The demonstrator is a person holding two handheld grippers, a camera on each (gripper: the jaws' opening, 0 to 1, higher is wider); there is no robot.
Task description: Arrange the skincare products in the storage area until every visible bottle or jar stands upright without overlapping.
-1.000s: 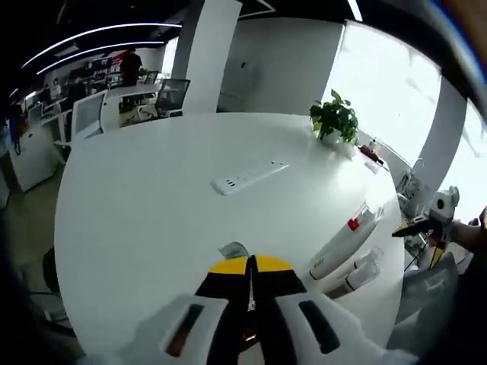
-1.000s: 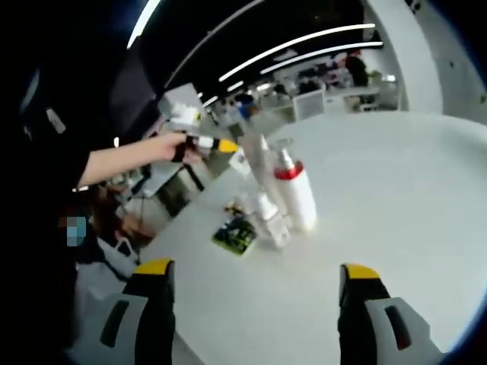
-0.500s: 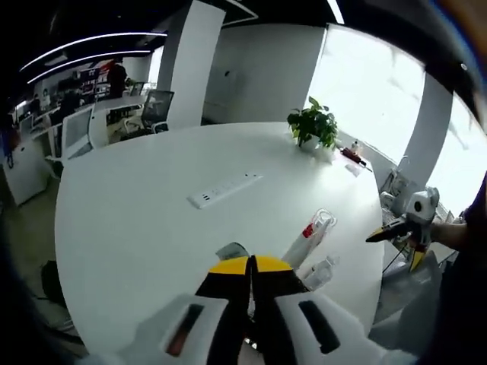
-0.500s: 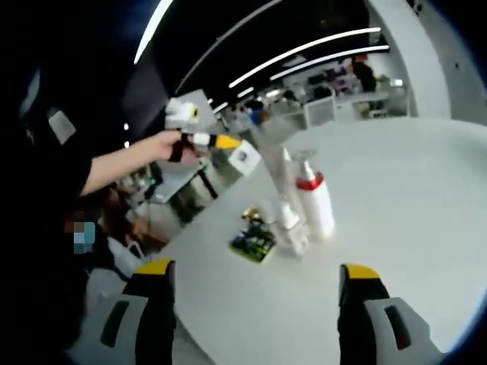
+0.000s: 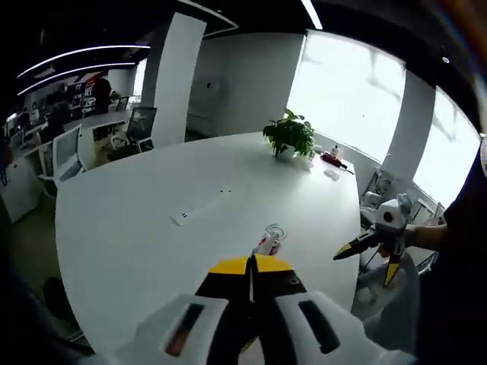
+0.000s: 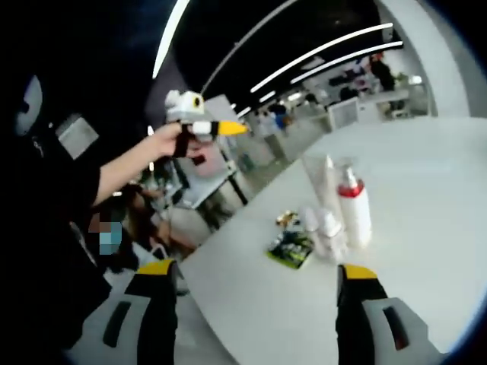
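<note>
On the round white table point(image 5: 152, 251) stands a cluster of skincare products near its edge. In the right gripper view I see a white pump bottle with a red collar point(image 6: 354, 216), a tall clear bottle point(image 6: 325, 185) behind it, and small white bottles point(image 6: 324, 230) in front, all upright. A green packet point(image 6: 289, 248) lies flat beside them. My right gripper point(image 6: 256, 271) is open and empty, well short of them. The left gripper point(image 5: 251, 266) is shut, high above the table, with the red-collared bottle point(image 5: 266, 242) just past its tips. A hand holds that left gripper point(image 6: 204, 127) up in the air.
A potted plant point(image 5: 288, 135) and small items point(image 5: 333, 160) sit at the table's far side, and a power strip point(image 5: 183, 217) lies mid-table. The right gripper point(image 5: 374, 238) hangs off the table's edge. Office desks and chairs point(image 5: 129, 129) stand beyond.
Both cameras have pulled back and up from the table, so the bottles look smaller. In the right gripper view the left gripper sits higher. The bottles themselves have not moved.
</note>
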